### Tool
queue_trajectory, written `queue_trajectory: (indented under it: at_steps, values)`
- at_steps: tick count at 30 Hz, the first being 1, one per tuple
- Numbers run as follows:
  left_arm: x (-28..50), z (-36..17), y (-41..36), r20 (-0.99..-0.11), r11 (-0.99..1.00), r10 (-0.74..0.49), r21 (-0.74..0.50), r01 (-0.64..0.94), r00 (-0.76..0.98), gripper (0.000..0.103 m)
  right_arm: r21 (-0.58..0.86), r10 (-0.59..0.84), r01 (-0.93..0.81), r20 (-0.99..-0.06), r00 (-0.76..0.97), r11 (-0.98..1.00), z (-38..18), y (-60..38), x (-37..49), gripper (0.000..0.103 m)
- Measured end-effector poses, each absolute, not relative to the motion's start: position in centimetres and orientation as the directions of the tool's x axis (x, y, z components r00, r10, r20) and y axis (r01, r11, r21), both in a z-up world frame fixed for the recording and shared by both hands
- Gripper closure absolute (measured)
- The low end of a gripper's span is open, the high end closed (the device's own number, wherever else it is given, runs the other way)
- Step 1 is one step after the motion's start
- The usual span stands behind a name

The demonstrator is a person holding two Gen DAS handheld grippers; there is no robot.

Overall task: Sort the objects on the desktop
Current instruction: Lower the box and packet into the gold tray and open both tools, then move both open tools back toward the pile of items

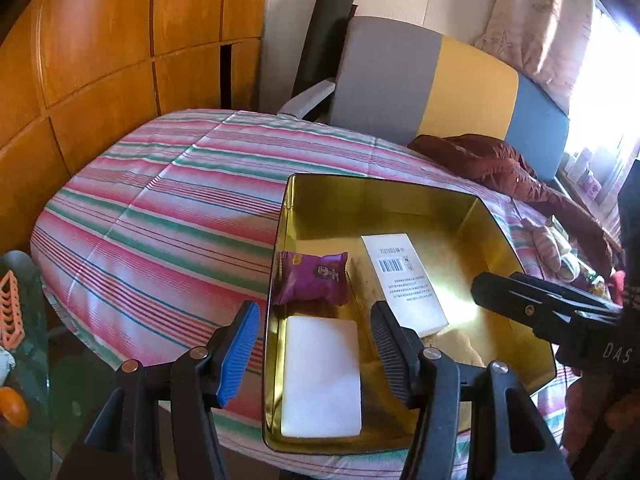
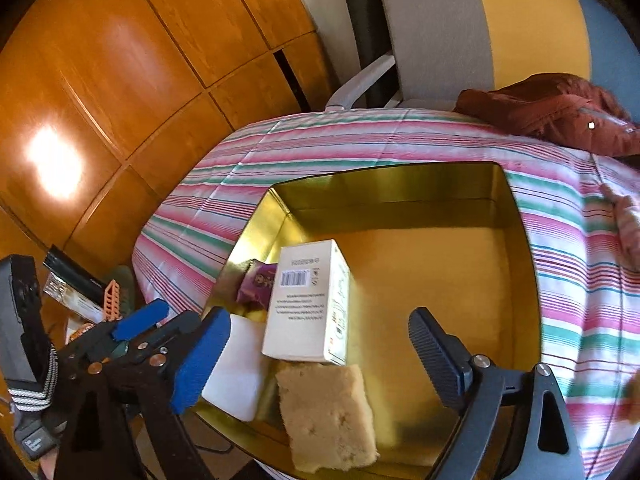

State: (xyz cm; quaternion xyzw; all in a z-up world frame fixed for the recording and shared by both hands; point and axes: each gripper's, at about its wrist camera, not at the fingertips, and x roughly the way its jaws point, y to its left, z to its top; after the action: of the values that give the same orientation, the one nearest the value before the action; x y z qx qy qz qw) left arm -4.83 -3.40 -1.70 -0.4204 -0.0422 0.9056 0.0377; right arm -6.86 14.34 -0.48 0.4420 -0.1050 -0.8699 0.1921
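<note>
Both sets of fingers stand released and hold nothing. The right gripper (image 2: 316, 356) hangs over the near end of the gold tin (image 2: 520, 264), which sits on the striped bed. Between its fingers lies the white carton (image 2: 308, 300), long axis running from the near rim toward the far wall, barcode end pointing away. The tan sponge (image 2: 328, 416) lies nearer still, touching the carton's near end. The left gripper (image 1: 316, 344) straddles the tin's left wall, above the white pad (image 1: 322, 376); the purple packet (image 1: 310, 280) lies just beyond
</note>
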Motion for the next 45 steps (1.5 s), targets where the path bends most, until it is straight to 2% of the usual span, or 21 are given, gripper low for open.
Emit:
queue_trajectory:
  at_steps: [10,20,35,45]
  values:
    - [-3.6,-0.6,-1.4,-0.734,-0.996,0.084,-0.048,-0.072,-0.673,0.045,0.265,-0.338,0.21,-0.714,-0.613,-0.941,0.4,16.9,-4.6,0.009]
    - [-2.7,0.2,1.1,-0.718,-0.983,0.17,-0.075,-0.167,-0.675,0.045,0.246,-0.26,0.116,-0.711,-0.653,-0.962,0.4,21.4,-3.3,0.008]
    - [-1.8,1.5,8.1,-0.709,-0.929,0.308,-0.079,-0.362,-0.634,0.045,0.258,-0.104,-0.133,-0.733,-0.672,-0.957,-0.1,34.1,-0.8,0.008]
    - [-0.8,2.1,14.1,-0.713,-0.863,0.395,-0.072,-0.5,-0.579,0.044,0.221,0.091,-0.374,-0.746,-0.66,-0.901,0.3,45.7,2.9,0.008]
